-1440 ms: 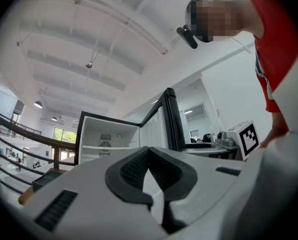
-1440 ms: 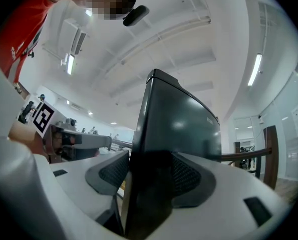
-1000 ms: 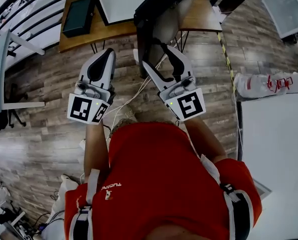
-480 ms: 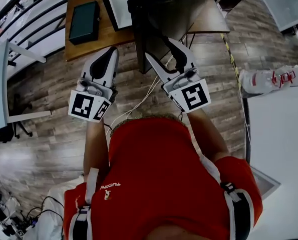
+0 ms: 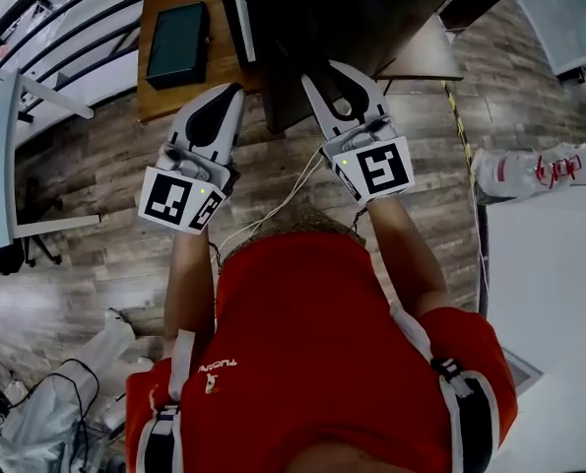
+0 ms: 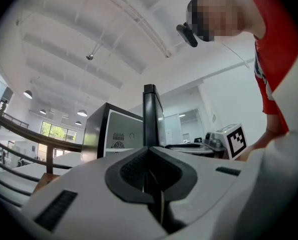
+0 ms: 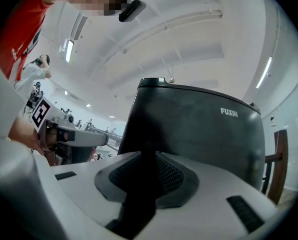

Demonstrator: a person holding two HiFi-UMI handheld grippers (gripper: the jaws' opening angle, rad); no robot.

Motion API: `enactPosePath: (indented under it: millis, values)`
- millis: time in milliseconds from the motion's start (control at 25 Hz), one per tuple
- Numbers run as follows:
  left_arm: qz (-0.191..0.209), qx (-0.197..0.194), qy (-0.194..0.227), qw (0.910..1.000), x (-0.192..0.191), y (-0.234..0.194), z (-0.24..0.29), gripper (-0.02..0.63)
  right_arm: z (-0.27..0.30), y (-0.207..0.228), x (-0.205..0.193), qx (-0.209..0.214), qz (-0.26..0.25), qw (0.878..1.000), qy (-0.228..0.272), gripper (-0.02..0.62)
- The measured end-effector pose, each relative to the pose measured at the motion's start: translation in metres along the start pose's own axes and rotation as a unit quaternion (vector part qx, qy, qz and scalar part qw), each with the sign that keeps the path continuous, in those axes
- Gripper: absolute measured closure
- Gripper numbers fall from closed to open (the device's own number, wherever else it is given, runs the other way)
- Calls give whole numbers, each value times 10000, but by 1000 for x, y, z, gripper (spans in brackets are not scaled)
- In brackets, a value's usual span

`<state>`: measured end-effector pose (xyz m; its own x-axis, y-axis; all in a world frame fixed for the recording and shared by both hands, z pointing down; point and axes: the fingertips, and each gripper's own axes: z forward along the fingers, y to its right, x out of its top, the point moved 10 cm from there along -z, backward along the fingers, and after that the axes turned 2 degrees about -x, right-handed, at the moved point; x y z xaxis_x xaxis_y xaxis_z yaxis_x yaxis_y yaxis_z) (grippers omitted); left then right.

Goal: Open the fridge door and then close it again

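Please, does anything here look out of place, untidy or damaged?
Nothing looks damaged. The fridge door stands open, which fits the task. A white cable lies loose across the floor in front of the wooden table, and a plastic bag lies on it at the lower left of the head view.

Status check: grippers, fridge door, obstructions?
Left gripper shut, empty. Right gripper jaws just closed onto door edge. Door stands open. Nothing seen blocking its swing.

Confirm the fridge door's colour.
Black, with white FUXIN lettering; the fridge door shows best in the right gripper view.
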<state>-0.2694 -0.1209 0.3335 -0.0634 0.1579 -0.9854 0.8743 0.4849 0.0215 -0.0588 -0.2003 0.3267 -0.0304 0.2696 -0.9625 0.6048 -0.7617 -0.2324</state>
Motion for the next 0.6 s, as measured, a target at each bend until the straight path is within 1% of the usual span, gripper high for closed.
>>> enactPosePath:
  millis: [320,600]
  values:
    - [-4,284,7,9996,0,-8,14,597,29,16,-8,243,124,9996,-5,545]
    - [22,478,-1,9989,0,-23,26,597,58,27,-17,402,260,9989,-17,560]
